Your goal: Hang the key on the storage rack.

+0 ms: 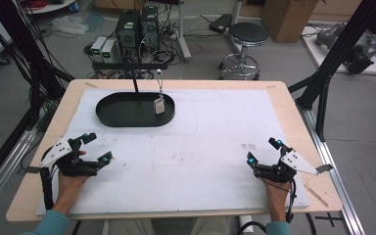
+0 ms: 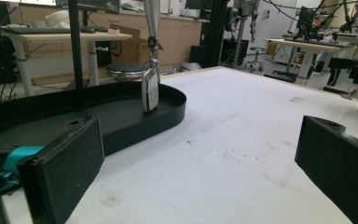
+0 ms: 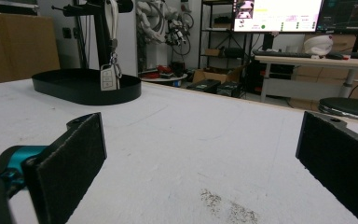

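A black oval tray [image 1: 122,113] [image 2: 168,112] [image 3: 74,88] with an upright stand [image 1: 135,81] sits at the back left of the white mat. A white key fob [image 1: 159,105] [image 2: 150,91] [image 3: 107,77] hangs from the stand's arm on a strap, just over the tray's right end. My left gripper [image 1: 97,147] [image 2: 200,172] rests open near the front left of the table, empty, jaws wide apart. My right gripper [image 1: 263,151] [image 3: 205,163] rests open at the front right, nothing between its jaws. A hand holds each gripper.
The white mat [image 1: 200,142] covers most of the wooden table [image 1: 293,107]. A smudge [image 1: 248,146] [image 3: 228,207] marks the mat ahead of the right gripper. Beyond the table stand a stool [image 1: 247,36], computers [image 1: 137,27] and black frame posts [image 1: 333,58].
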Tool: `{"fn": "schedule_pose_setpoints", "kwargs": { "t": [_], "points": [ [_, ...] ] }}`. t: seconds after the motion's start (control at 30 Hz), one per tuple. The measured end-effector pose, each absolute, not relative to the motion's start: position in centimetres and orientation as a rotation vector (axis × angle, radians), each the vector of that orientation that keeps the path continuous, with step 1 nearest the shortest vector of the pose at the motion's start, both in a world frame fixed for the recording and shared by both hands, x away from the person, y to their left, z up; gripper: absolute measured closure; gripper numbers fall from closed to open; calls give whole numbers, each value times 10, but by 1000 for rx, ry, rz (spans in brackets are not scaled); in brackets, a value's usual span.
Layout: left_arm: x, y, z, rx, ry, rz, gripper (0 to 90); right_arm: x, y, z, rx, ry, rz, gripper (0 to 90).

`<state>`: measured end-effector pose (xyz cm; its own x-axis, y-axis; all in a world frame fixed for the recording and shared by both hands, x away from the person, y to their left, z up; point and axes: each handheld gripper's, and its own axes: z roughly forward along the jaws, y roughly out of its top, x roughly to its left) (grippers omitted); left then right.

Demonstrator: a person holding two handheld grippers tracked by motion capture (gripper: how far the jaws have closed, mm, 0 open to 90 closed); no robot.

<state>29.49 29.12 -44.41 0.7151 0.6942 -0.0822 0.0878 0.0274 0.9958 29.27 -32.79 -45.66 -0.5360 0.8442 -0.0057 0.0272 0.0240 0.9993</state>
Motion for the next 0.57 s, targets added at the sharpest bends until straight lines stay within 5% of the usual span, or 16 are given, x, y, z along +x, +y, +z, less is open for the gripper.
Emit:
{"fn": "schedule_pose_setpoints", "kwargs": {
  "t": [0.57],
  "points": [
    [289, 296, -456, 1423, 791, 582, 17, 293, -328, -457, 886, 1644, 1584, 9]
  ]
}}
